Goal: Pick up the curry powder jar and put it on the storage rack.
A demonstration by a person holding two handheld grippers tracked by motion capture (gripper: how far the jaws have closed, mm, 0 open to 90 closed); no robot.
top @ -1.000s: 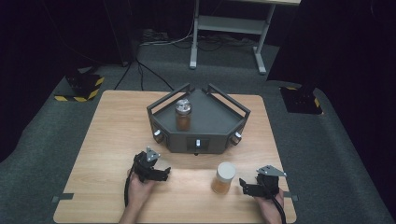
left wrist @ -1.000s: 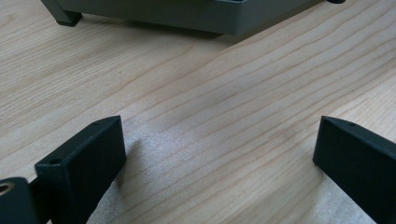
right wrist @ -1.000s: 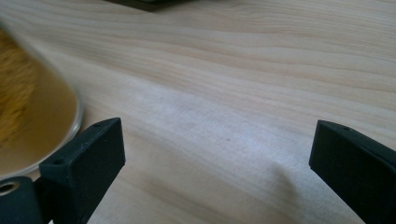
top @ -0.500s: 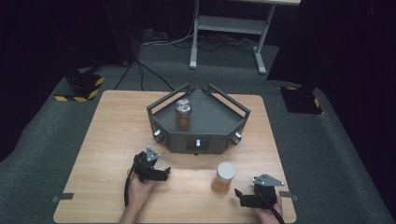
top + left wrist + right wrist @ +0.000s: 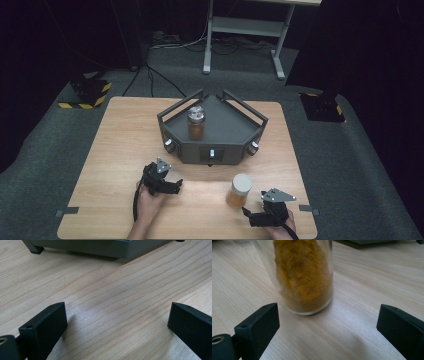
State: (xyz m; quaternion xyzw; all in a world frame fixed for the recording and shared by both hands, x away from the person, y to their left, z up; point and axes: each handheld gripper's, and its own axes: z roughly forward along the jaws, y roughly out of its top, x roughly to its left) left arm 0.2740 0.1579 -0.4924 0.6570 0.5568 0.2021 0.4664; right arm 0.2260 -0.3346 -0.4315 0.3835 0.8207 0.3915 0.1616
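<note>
Two grippers: both sat low over the near edge of the wooden table [image 5: 115, 150], each held in one of the person's hands.
Right gripper [image 5: 250, 218]: it was at the near right corner, jaws spread wide with nothing between them; its grey three-cornered plate faced up.
Right gripper's own view: the two black jaws stood far apart at the bottom, and the near jar rose just beyond the gap, closer to the jaw on the left of that view, touching neither.
Left gripper [image 5: 175, 185]: it was at the near left, jaws parted and empty, pointing toward the middle of the table.
Left gripper's own view: bare wood lay between the jaws, and the base of the grey stand crossed the top edge.
Near jar [image 5: 239, 190]: a clear glass jar of yellow-orange powder with a pale lid stood upright on the table, just beside the right gripper and in front of the stand.
Grey stand [image 5: 227, 131]: a dark angular tray with raised rails sat at the table's centre, farther back.
Far jar [image 5: 196, 123]: a second jar with brownish contents and a silvery lid stood upright inside the stand, on its left part.
</note>
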